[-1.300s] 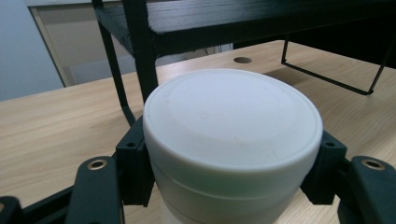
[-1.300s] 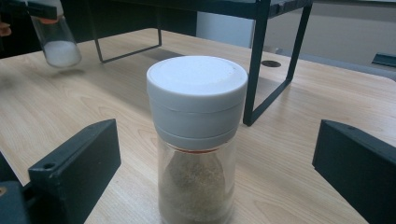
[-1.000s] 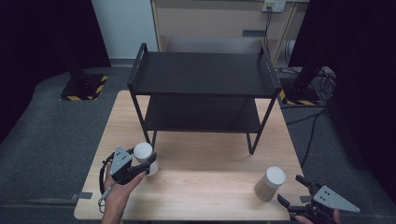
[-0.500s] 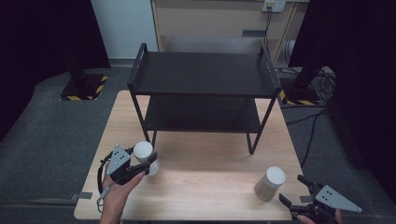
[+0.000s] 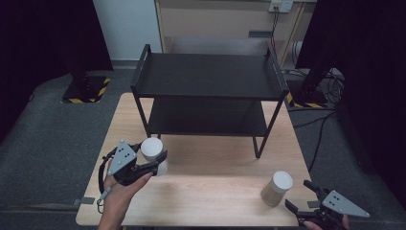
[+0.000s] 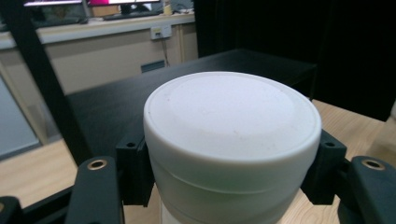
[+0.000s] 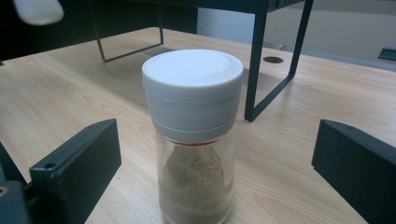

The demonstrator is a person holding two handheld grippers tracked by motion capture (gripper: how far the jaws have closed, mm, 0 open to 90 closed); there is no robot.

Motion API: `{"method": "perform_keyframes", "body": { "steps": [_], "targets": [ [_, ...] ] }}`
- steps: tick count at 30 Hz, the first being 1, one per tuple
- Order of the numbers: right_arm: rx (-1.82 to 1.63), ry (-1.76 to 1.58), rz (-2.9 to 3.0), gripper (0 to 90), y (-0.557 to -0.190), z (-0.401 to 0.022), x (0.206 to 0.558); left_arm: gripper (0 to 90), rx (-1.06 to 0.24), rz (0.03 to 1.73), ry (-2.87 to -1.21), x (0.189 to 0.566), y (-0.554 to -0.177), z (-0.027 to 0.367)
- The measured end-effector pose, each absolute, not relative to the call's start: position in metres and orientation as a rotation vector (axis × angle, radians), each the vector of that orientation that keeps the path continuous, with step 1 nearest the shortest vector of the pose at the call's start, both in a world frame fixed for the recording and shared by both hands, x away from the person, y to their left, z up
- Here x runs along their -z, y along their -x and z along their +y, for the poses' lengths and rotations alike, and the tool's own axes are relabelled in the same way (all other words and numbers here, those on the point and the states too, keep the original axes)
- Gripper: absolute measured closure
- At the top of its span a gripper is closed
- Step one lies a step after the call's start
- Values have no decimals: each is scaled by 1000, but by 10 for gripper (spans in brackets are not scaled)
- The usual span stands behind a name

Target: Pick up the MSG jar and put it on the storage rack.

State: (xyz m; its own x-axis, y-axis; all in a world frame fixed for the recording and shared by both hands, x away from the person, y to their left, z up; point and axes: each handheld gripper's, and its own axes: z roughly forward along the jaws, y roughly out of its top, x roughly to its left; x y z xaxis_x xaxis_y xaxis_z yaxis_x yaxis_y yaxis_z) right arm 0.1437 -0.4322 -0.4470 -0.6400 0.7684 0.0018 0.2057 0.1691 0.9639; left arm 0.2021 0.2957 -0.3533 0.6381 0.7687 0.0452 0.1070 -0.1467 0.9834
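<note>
My left gripper point(image 5: 154, 162) is shut on a jar with a white cap point(image 5: 152, 147) and holds it above the left front of the wooden table point(image 5: 210, 167). In the left gripper view the jar's cap point(image 6: 232, 121) sits between the black pads point(image 6: 135, 172), which press on both of its sides. A second jar point(image 5: 276, 188), white-capped with brown powder inside, stands on the table at the front right. My right gripper point(image 5: 298, 194) stands open just behind it. In the right gripper view this jar point(image 7: 194, 140) stands between the wide-spread jaws, untouched.
A black two-tier metal rack point(image 5: 210, 76) stands on the back half of the table, both shelves bare. Its front right leg point(image 7: 256, 65) rises just behind the powder jar. Grey carpet surrounds the table, with cables at the far right point(image 5: 330, 81).
The left gripper has risen with the white-capped jar, lifting it off the table. The right gripper and the powder jar have stayed in place.
</note>
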Motion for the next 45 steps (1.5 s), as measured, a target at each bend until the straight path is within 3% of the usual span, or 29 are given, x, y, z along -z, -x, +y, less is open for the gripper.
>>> {"method": "perform_keyframes", "body": {
  "steps": [21,45],
  "targets": [
    [-1484,-932,1969,19,-145,-435,449,333,-578,597,-1694,280,-226,291],
    [-1474,-934,1989,20,-146,-434,449,332,-509,542,-1627,203,-269,296]
  ]
}}
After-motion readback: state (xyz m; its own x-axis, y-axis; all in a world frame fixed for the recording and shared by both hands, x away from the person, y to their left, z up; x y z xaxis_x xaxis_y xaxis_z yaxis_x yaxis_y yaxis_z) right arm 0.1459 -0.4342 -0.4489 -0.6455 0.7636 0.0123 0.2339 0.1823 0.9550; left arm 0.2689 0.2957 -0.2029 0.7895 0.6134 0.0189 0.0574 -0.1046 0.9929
